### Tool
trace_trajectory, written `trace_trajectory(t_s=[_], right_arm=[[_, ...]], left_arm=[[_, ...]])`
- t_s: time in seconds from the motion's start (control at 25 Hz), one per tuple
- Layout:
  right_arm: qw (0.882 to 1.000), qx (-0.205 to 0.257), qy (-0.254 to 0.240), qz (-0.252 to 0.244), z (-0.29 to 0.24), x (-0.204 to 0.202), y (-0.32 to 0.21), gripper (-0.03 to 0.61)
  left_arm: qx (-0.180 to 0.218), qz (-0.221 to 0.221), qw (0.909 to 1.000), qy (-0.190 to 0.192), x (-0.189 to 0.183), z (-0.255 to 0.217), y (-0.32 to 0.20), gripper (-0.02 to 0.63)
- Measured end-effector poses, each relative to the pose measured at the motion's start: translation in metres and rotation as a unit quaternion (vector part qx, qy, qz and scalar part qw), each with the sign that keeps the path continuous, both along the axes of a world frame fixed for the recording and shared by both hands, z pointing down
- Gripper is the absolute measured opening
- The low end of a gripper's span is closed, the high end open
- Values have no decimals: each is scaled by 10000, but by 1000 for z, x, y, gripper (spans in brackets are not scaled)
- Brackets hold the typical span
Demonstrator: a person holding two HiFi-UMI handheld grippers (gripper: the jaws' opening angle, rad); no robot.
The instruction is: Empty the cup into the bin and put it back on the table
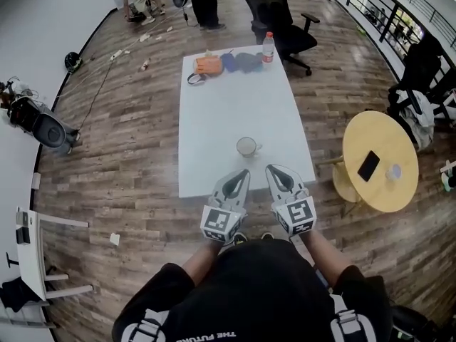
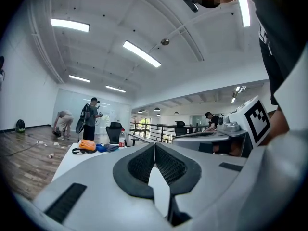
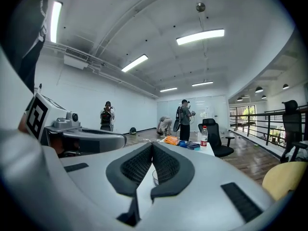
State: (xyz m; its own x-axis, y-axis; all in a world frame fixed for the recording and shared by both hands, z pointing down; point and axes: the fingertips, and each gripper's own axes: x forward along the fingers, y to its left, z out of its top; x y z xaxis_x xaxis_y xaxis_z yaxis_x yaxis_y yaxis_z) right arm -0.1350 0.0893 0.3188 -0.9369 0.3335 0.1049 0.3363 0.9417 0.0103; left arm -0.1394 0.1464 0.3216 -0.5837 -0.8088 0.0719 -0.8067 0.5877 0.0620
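Observation:
A clear glass cup (image 1: 246, 147) with a handle stands upright near the front edge of the white table (image 1: 228, 112). What is in it I cannot make out. My left gripper (image 1: 243, 172) and right gripper (image 1: 273, 168) hover side by side just short of the cup, over the table's front edge. Both are shut with nothing between the pads. In the right gripper view the shut jaws (image 3: 152, 146) hide most of the cup (image 3: 155, 178); only a sliver of glass shows below them. The left gripper view shows its shut jaws (image 2: 155, 145) and the tabletop (image 2: 72, 160). No bin is in view.
At the table's far end lie an orange bag (image 1: 208, 64), blue and grey bundles (image 1: 239, 62) and a plastic bottle (image 1: 268, 47). A black office chair (image 1: 279, 14) stands beyond it. A round yellow table (image 1: 388, 141) with a phone (image 1: 368, 166) is at the right. People stand at the back.

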Motion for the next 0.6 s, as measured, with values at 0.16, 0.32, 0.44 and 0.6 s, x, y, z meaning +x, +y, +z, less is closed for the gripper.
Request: trace_trajectory(t_s=[0.16, 0.32, 0.44, 0.6], right_arm=[[10000, 35, -46, -11, -4, 3, 0, 17], [10000, 31, -59, 13, -4, 5, 1, 17], [10000, 44, -85, -1, -5, 8, 3, 17], [9999, 83, -84, 7, -3, 10, 4, 17]], left_arm=[[44, 45, 10000, -53, 5, -3, -2, 23], [3, 70, 9999, -77, 6, -1, -2, 22], [9, 94, 9999, -84, 8, -1, -2, 23], [31, 123, 9999, -74, 9, 0, -1, 22]])
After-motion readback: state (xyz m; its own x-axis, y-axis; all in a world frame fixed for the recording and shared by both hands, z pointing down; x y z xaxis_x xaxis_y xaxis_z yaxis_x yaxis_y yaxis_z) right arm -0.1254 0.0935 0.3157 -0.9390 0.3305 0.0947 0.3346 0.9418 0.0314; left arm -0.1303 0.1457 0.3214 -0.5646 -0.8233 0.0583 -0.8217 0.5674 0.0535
